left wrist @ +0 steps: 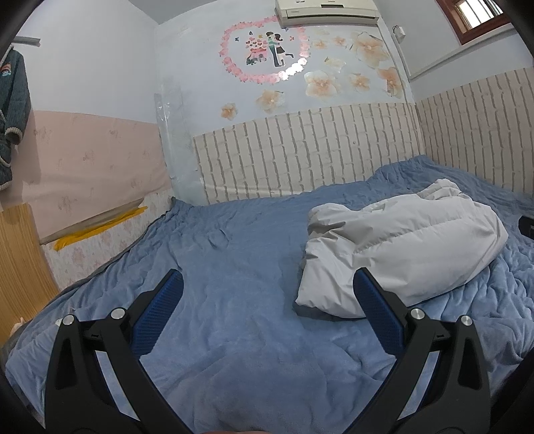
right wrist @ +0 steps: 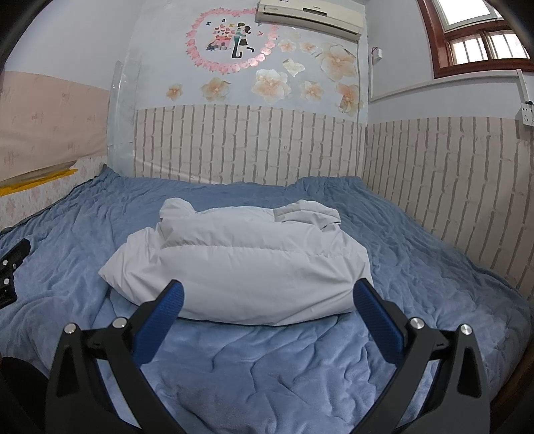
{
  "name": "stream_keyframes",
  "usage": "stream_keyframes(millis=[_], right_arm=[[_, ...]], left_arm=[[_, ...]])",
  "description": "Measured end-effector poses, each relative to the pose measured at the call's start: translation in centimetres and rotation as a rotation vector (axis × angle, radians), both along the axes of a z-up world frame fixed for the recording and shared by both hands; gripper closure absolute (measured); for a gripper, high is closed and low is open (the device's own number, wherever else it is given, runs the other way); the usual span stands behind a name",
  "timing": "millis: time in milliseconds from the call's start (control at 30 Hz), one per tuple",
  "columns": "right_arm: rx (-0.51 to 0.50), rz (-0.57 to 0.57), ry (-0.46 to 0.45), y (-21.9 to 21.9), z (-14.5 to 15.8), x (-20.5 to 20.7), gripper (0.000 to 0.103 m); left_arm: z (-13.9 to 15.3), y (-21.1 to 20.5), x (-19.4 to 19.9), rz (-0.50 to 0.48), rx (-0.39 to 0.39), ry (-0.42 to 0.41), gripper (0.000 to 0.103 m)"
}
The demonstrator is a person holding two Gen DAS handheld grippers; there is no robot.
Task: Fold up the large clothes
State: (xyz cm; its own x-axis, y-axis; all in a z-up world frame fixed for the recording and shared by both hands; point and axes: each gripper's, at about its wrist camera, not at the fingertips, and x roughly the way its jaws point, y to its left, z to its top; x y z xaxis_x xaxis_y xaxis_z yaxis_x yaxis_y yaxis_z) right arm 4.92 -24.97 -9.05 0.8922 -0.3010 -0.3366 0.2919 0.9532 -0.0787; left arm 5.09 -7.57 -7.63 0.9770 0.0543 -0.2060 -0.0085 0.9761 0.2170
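Observation:
A white puffy jacket (right wrist: 240, 263) lies folded into a compact bundle on the blue bedspread (right wrist: 267, 367). In the left wrist view the jacket (left wrist: 404, 253) lies to the right. My left gripper (left wrist: 267, 283) is open and empty above the bedspread (left wrist: 233, 300), to the left of the jacket. My right gripper (right wrist: 267, 293) is open and empty, just in front of the jacket's near edge, not touching it. The left gripper's black body (right wrist: 10, 270) shows at the left edge of the right wrist view.
Brick-pattern wall panels (right wrist: 247, 147) border the bed at the back and right. A pink panel (left wrist: 86, 167) and a wooden board (left wrist: 20, 260) stand at the left. A dark jacket (left wrist: 11, 110) hangs on the left wall. An air conditioner (left wrist: 327, 13) is mounted above.

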Motion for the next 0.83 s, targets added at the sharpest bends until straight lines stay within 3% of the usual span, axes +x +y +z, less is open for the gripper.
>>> stream_keyframes(millis=[833], right_arm=[[0.000, 0.000, -0.001, -0.01, -0.02, 0.09, 0.002]], left_arm=[[0.06, 0.08, 0.02, 0.008, -0.005, 0.002, 0.003]])
